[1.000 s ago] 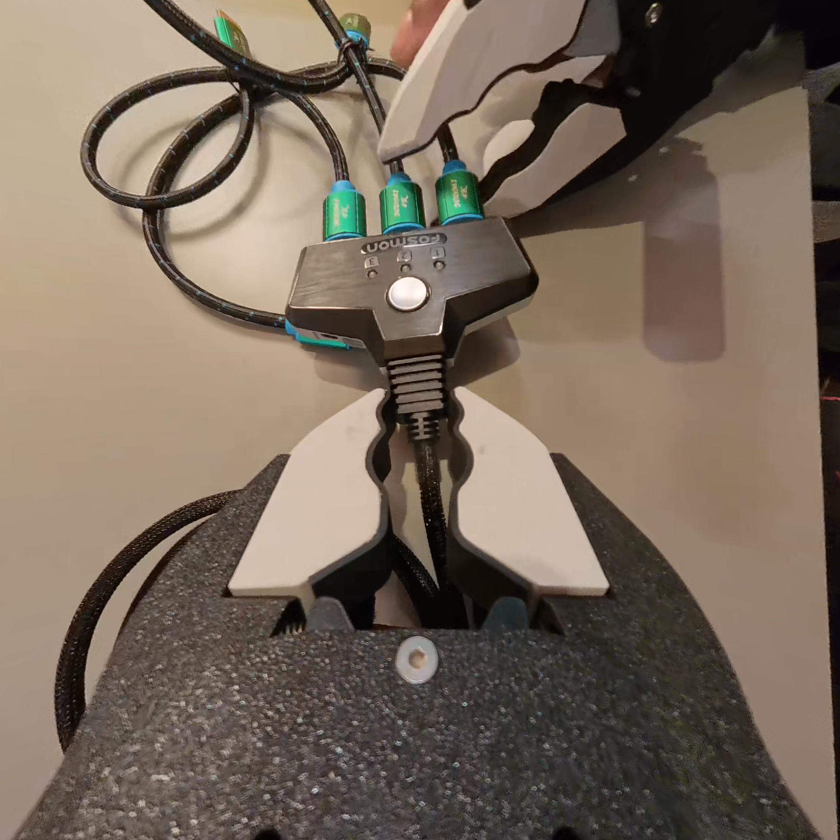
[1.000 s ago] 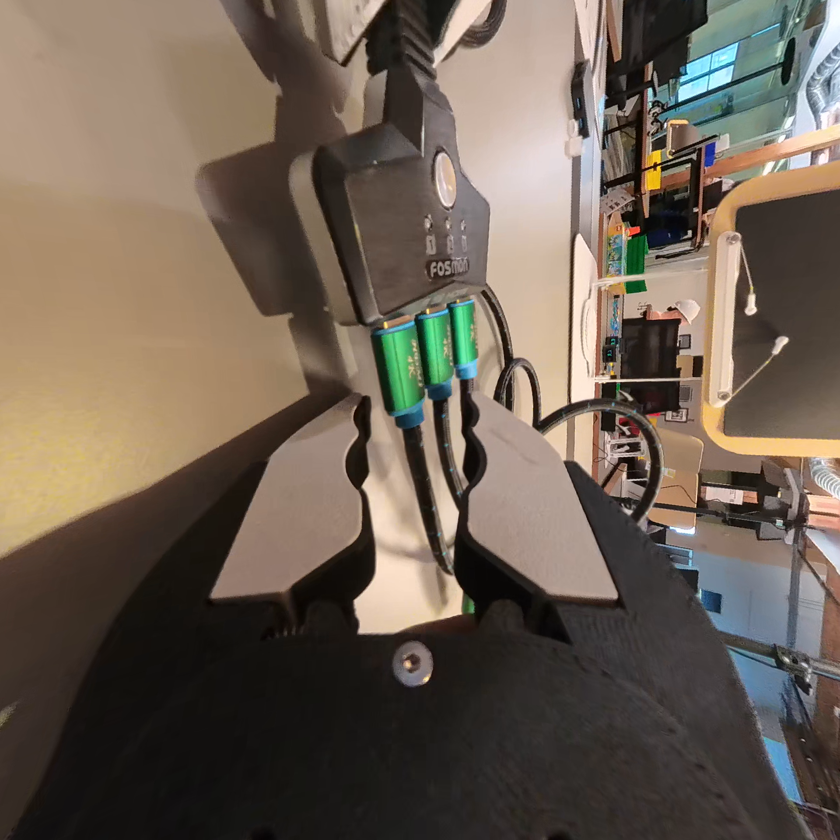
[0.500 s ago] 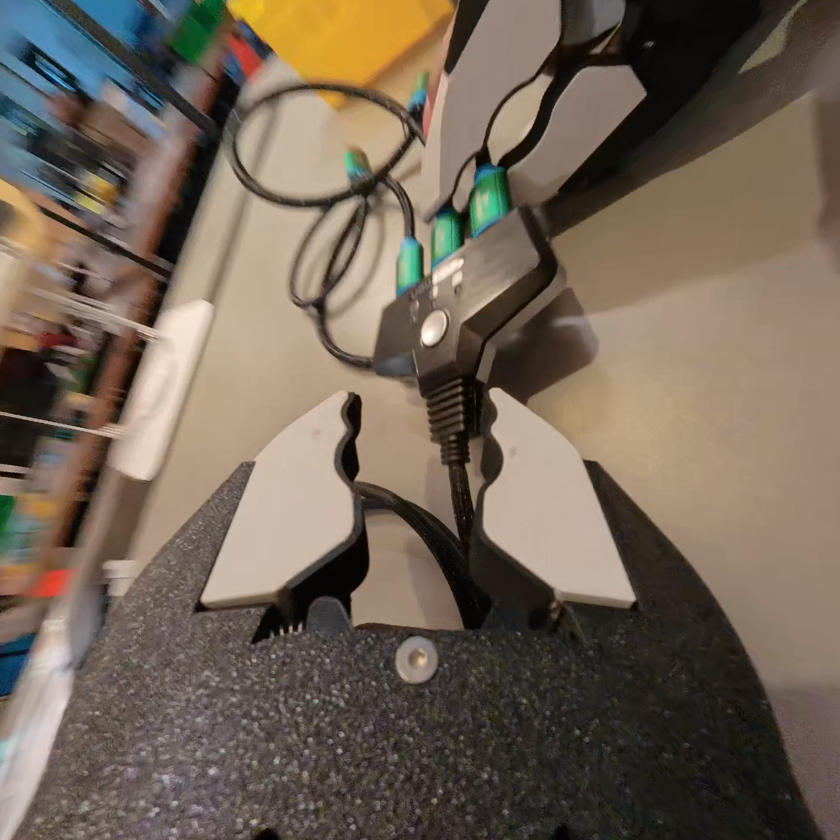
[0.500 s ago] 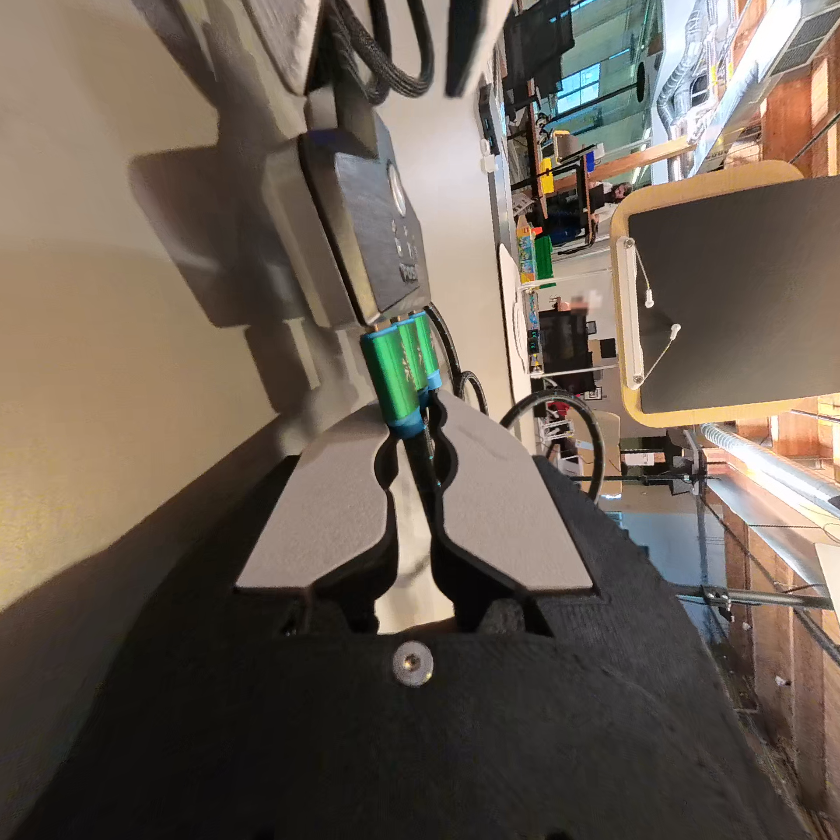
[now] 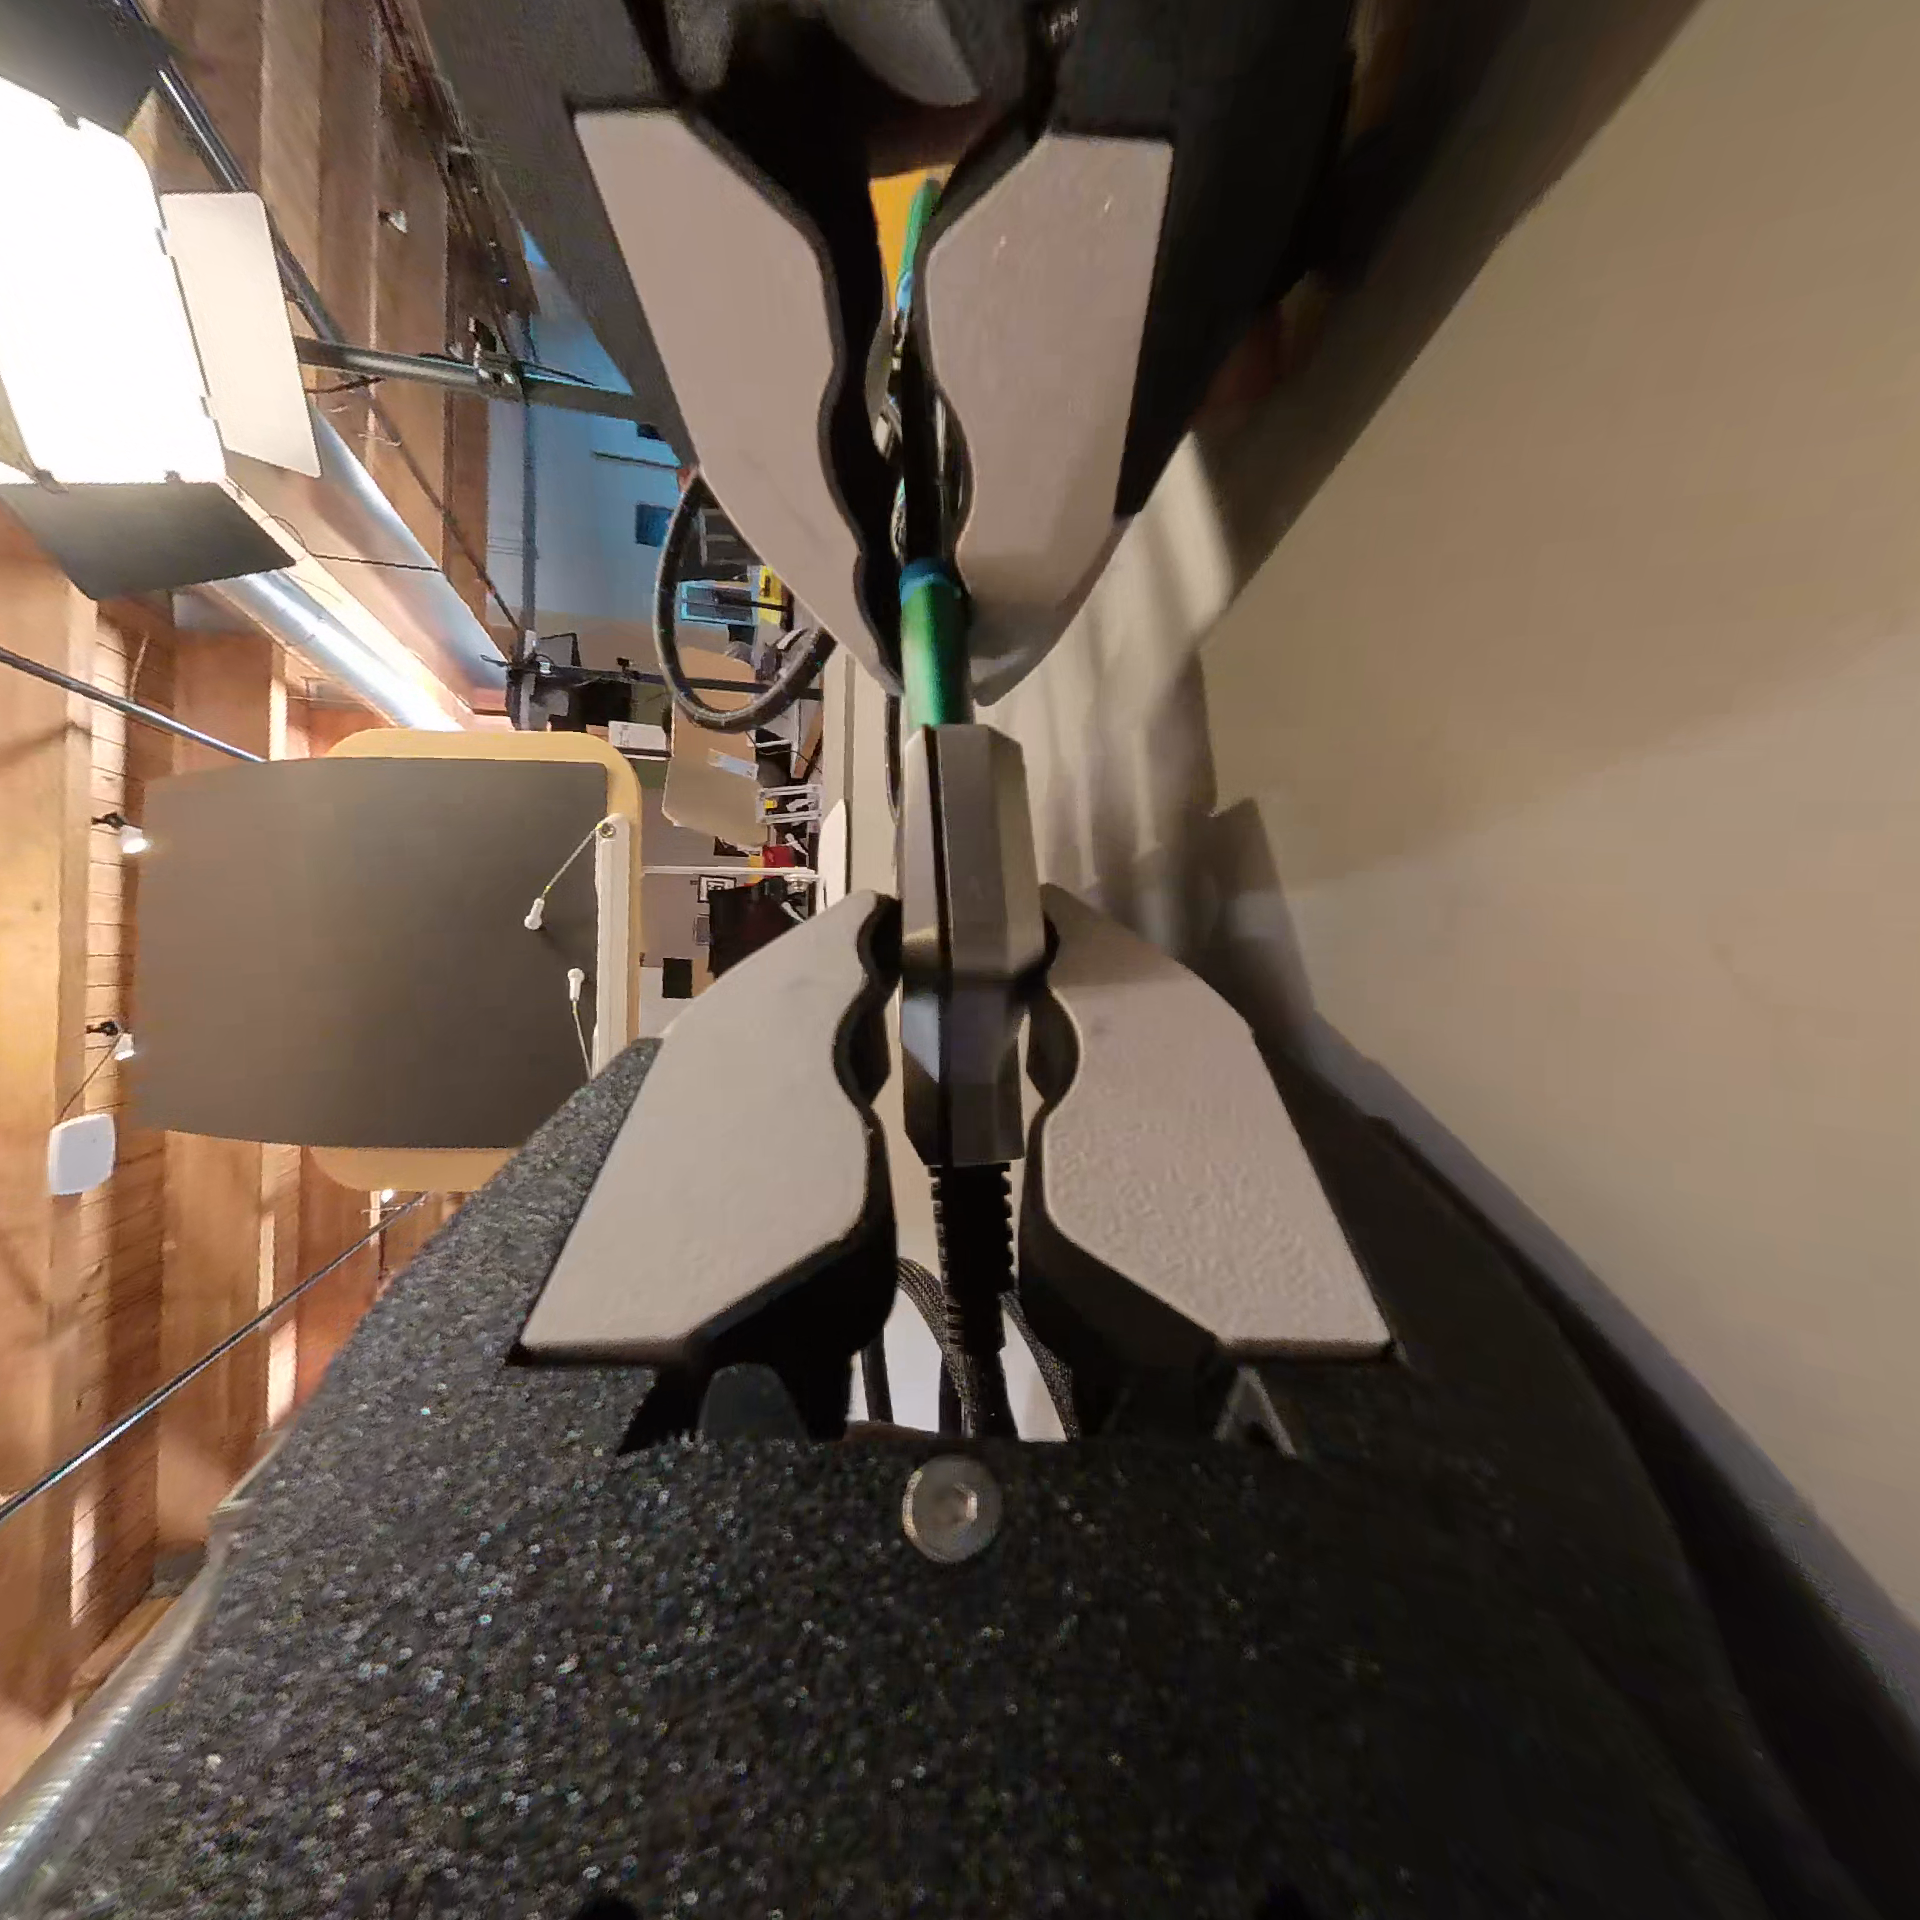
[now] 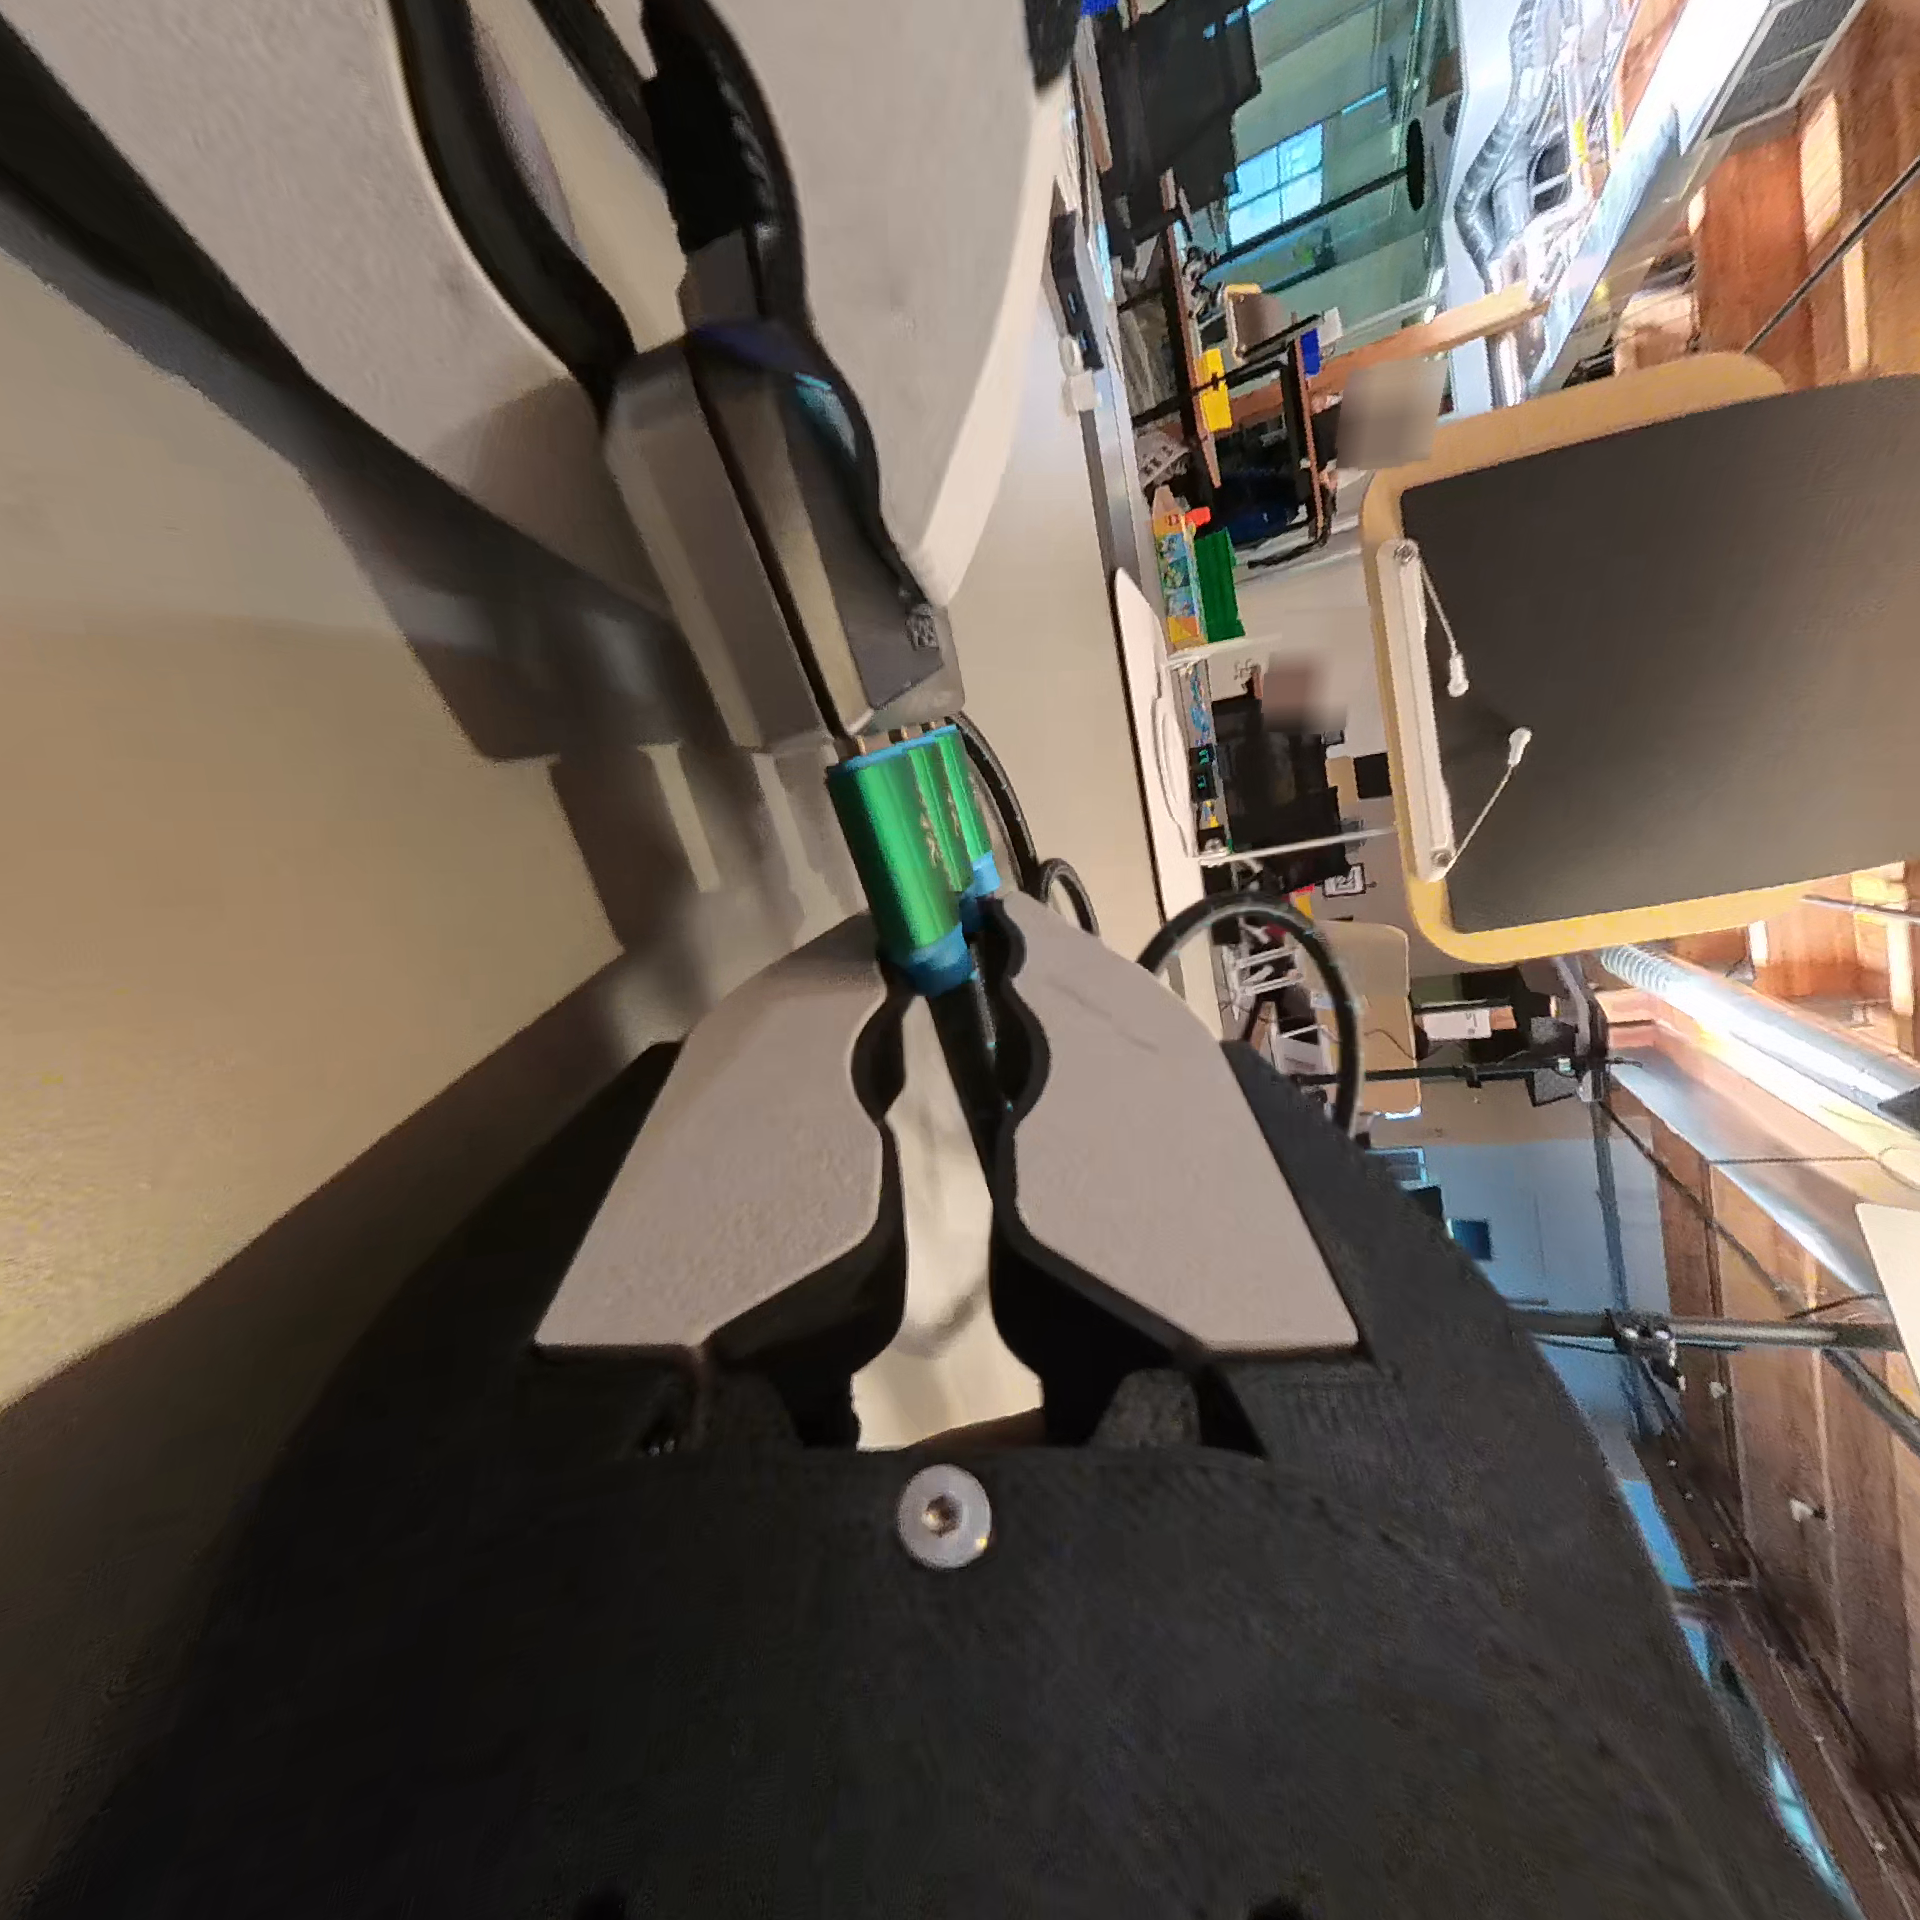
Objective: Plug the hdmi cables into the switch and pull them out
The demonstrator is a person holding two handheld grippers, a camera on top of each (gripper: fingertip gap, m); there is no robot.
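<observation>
The beige counter (image 5: 1558,727) fills one side of both views, tilted steeply because both cameras are rolled on their sides, and beyond its edge lies a workshop with timber walls, a metal duct and a dark panel with a pale wooden rim (image 6: 1662,665). The left claw (image 5: 961,940) is closed on the dark metal switch (image 5: 971,894), its two pale fingers pressing the tapered rear of the body from either side, so the switch is seen edge-on and held off the counter; its ribbed strain relief and braided black lead run back between the fingers toward the camera. Facing it from the far end, the right claw (image 6: 961,925) is closed nearly tight around the nearest green plug (image 6: 899,862), gripping at the plug's blue collar where the braided black cable (image 6: 971,1039) leaves it. That plug sits at the switch's port end with a sliver of bare metal connector showing between its green shell and the switch. Two more green plugs stand just behind it in the same row, mostly hidden. Loops of black cable hang past the plugs.
</observation>
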